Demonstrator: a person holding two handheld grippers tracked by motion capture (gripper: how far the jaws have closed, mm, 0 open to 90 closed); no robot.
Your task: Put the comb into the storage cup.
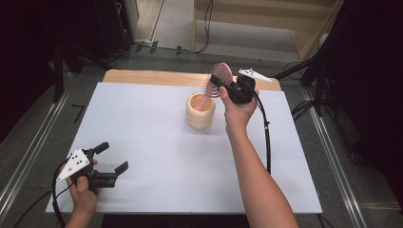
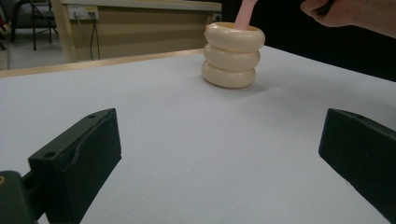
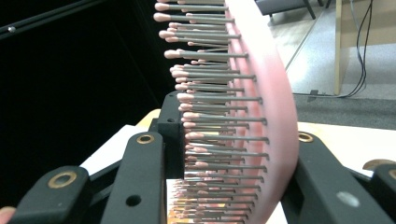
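Hairbrush (image 1: 220, 74) up in the air at the top centre of the high view, pink head clamped in the right gripper (image 1: 223, 88), its jaws closed on it from both sides. Handle angles down and left, dipping into the mouth of the cream ribbed holder (image 1: 200, 115), which stands upright just below, near the middle of the white board (image 1: 157, 142). From the right gripper view, the bristles (image 3: 210, 93) run across the frame centre, one jaw against their tips at left, the other behind the pink back at right. Down at the lower left of the high view, the left gripper (image 1: 115, 158) sits low over the board, jaws spread wide with nothing between them. Its own view has the holder (image 2: 232, 56) in the upper middle, the pink handle (image 2: 245, 13) poking out of its top.
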